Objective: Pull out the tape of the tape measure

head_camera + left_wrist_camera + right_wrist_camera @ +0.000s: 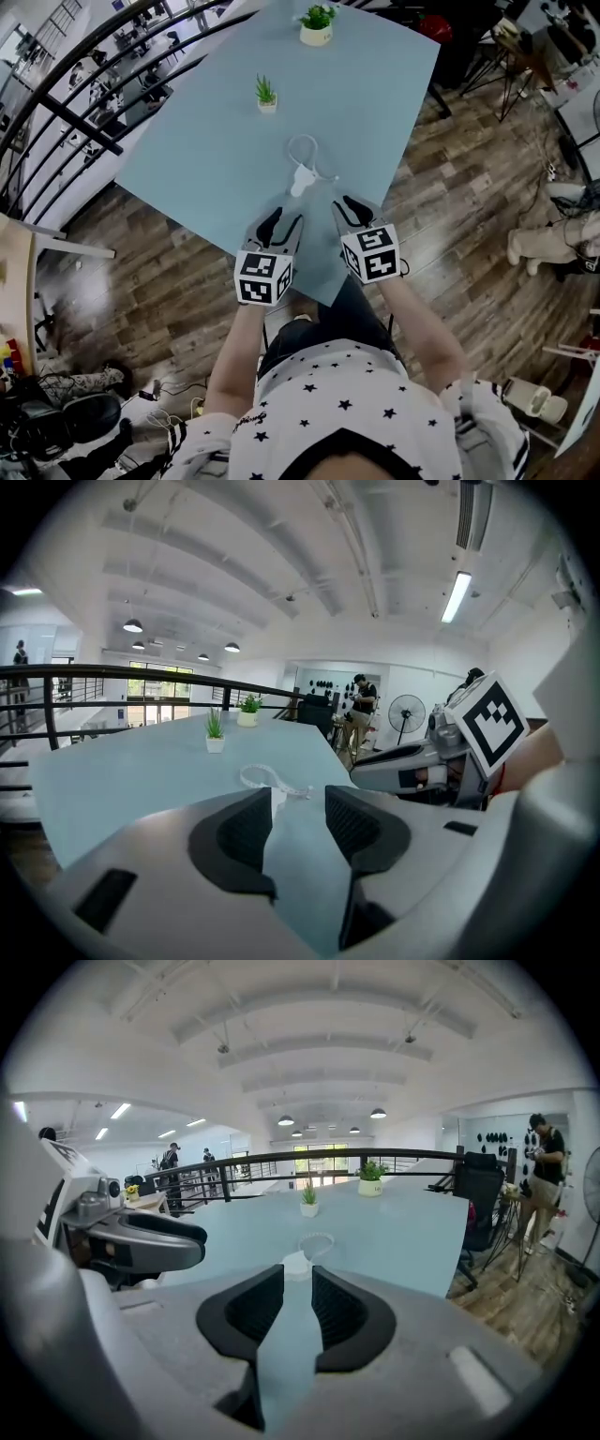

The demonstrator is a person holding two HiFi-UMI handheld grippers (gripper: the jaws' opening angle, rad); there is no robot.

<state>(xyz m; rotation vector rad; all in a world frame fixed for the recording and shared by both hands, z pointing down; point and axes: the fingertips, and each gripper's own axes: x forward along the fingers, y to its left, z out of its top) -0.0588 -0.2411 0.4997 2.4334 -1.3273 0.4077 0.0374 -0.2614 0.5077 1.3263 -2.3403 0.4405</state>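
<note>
The job looks largely done: the tape [303, 148] lies pulled out in a curled loop from the small white tape measure [300, 180], which rests on the blue table [394, 84] just ahead of both grippers, and what remains, if anything, is drawing out more length. The left gripper [284, 225] and right gripper [354, 214] are both released, jaws apart with only bare tabletop between them, near the case but not touching it. The tape measure's long axis runs away from the person, case nearest and loop pointing toward the small plant [266, 94].
</note>
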